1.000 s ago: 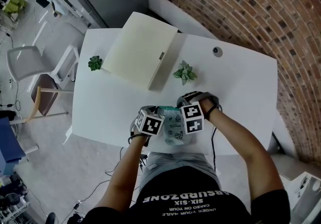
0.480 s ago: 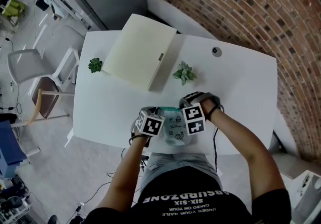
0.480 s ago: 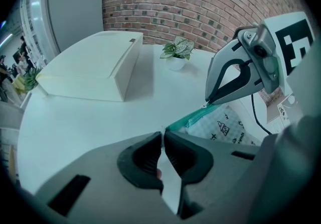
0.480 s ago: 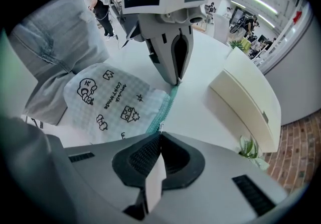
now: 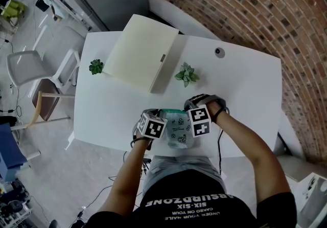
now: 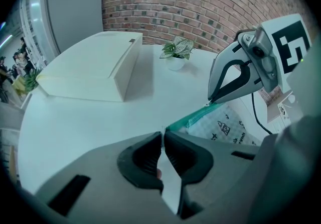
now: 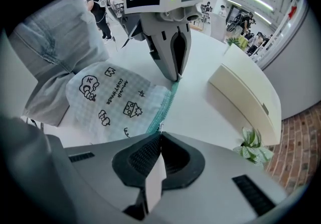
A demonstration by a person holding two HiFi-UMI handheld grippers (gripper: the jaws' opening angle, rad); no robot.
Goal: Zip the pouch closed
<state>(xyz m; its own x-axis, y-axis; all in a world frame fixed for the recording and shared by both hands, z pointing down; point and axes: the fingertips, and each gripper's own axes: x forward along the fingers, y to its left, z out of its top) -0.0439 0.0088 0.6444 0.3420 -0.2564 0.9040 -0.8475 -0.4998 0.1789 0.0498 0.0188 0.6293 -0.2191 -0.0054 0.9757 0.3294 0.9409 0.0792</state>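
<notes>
A checked pouch with black drawings and a green zipper lies at the near edge of the white table. My left gripper is shut on the left end of the pouch's zipper edge. My right gripper is shut on the small zipper pull at the other end of the green strip. In the head view the two marker cubes sit close together over the pouch, the left gripper and the right gripper each pointing steeply down. The pouch body bulges toward the person's lap.
A closed cream box lies at the table's back left. Two small potted plants stand beside it. A round cable grommet is at the back right. A brick wall runs behind; a chair stands left of the table.
The right gripper's cube has shifted slightly to the right, away from the left one. The left gripper and the pouch have stayed where they were.
</notes>
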